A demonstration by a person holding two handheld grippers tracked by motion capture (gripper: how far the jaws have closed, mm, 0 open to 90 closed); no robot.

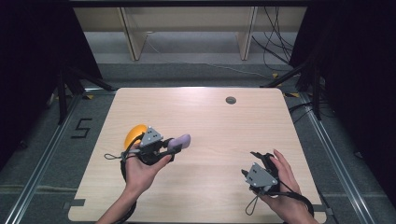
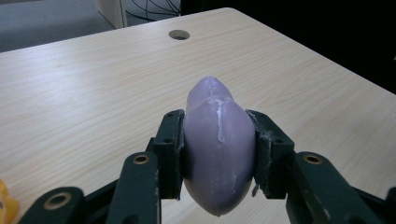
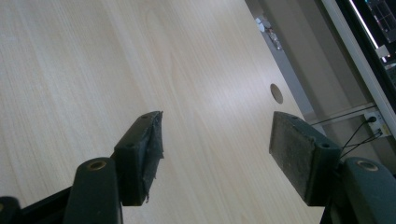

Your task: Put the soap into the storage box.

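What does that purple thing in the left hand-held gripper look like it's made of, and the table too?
Purple thing: probably moulded plastic or rubber, matte, going by the raised whitish seam along its middle. Table: pale wood-grain top, likely laminate with a smooth, faintly glossy finish, judging by the even printed-looking grain; real wood can't be excluded.

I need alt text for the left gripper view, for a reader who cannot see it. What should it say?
The left gripper is shut on a smooth purple object, one black jaw pressing each side. It is held above a light wooden table with a round hole near the far edge. A yellow object shows at the lower left corner.
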